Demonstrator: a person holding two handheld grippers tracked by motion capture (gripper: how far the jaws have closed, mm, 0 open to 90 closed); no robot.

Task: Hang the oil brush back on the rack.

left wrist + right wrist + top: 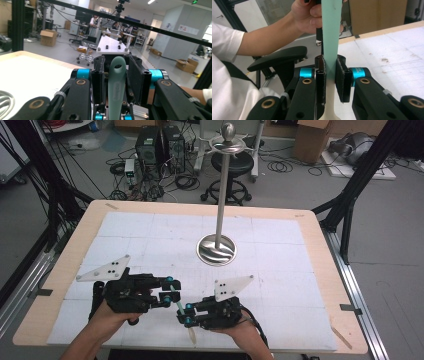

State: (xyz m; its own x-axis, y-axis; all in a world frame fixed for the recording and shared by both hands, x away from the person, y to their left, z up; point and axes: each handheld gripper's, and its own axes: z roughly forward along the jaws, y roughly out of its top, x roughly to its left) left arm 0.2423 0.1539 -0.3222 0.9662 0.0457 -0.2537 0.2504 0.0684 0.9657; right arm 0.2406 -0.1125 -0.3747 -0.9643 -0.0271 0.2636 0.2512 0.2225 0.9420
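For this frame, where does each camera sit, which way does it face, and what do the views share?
High view: above the person's side, looking forward and down on the table; forearms, both grippers.
Left gripper view: rides the left gripper, facing the right gripper.
Right gripper view: rides the right gripper, facing the person's hand.
Shared: the teal-handled utensil.

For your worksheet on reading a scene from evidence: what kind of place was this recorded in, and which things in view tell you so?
Probably a robotics lab or workshop in a large open hall. A wooden table stands inside a black frame, computer towers and loose cables lie on the floor, and cardboard boxes and workbenches stand beyond.
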